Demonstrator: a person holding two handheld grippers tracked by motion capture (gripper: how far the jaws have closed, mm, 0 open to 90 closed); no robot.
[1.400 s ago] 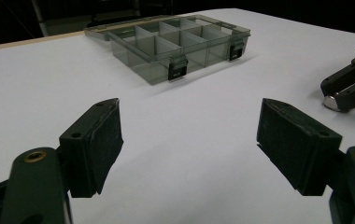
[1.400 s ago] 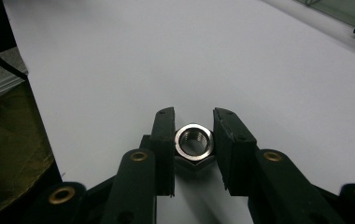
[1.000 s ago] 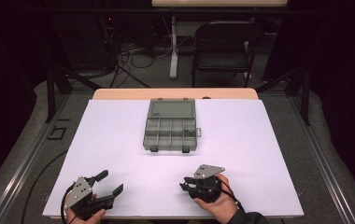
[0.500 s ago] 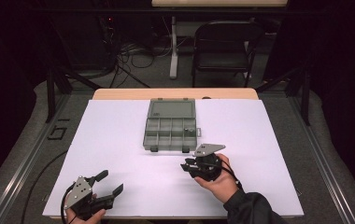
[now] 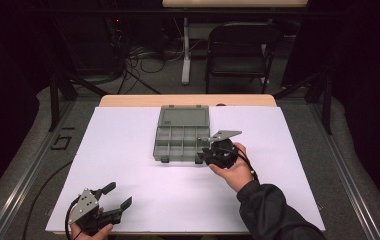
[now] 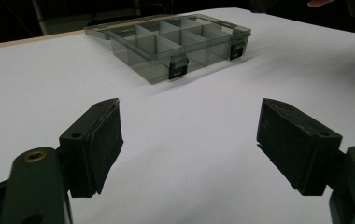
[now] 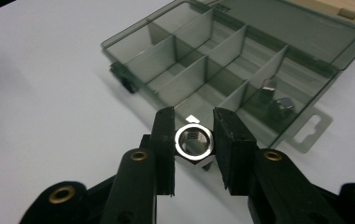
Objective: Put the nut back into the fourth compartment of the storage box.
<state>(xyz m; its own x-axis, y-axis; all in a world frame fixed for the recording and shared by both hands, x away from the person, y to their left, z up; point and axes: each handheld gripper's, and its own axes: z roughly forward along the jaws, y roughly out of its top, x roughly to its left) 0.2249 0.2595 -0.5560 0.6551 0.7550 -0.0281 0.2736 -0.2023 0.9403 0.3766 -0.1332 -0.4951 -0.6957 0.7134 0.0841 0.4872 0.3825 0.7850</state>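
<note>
The right gripper (image 7: 193, 140), apparently tilted forward and down, has its pads clamped tight, while the left gripper (image 6: 189, 140) rests low with jaws spread wide.

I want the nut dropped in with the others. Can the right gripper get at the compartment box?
Probably yes: the right gripper, shut on the nut, sits at the open compartment box; lid folded back, nothing between.

The right gripper (image 7: 194, 142) pinches a shiny steel hex nut (image 7: 194, 141) between its two black jaws, threaded hole facing the camera. Just beyond, toward twelve o'clock, a smoky grey compartment box (image 7: 175, 60) lies open on the white desk (image 7: 49, 107), its lid (image 7: 301, 32) folded back. Two more nuts (image 7: 278, 105) sit in a compartment at about two o'clock.
</note>
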